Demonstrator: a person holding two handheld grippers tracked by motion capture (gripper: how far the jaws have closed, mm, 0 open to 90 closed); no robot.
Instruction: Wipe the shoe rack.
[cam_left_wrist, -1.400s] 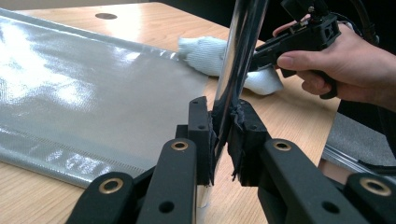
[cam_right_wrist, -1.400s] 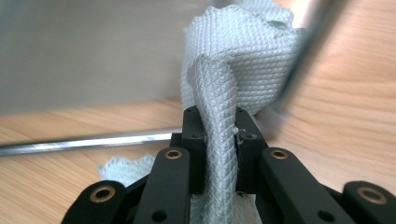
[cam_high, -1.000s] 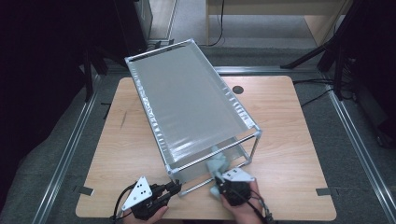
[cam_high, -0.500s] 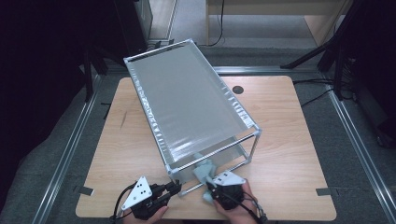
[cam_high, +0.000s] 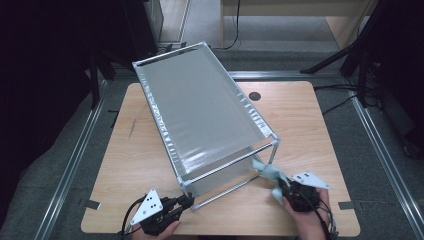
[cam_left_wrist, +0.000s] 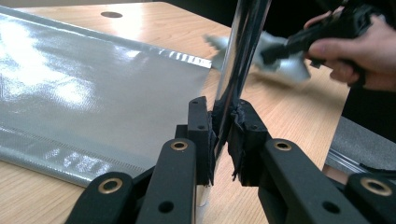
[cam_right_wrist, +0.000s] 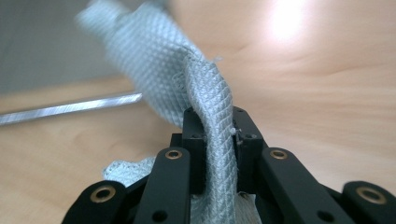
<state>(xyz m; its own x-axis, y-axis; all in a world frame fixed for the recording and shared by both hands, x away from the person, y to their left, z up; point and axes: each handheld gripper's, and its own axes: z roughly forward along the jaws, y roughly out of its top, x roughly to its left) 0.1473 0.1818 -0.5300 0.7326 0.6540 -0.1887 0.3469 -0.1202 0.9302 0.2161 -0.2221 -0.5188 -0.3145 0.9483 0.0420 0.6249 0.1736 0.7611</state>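
Note:
A metal frame (cam_high: 272, 150) with a silvery sheet (cam_high: 200, 110) stretched over its top stands slantwise on the wooden table (cam_high: 310, 125). My left gripper (cam_high: 187, 201) is at its near left corner. In the left gripper view my left gripper (cam_left_wrist: 224, 135) is shut on the shiny upright post (cam_left_wrist: 243, 46). My right gripper (cam_high: 282, 187) sits by the frame's near right corner, shut on a pale blue-grey cloth (cam_high: 267, 172). The right gripper view shows the woven cloth (cam_right_wrist: 205, 88) pinched in my right gripper (cam_right_wrist: 217, 140), with the frame's low rod (cam_right_wrist: 70, 109) behind.
A dark round hole (cam_high: 255, 95) marks the table's far side. Metal floor rails (cam_high: 380, 145) run along both sides of the table. A second silvery sheet (cam_left_wrist: 93, 84) lies on the frame's bottom level.
The right gripper has swung to the right with the cloth, from the middle of the frame's near side to its right corner. The left gripper has kept its hold on the post.

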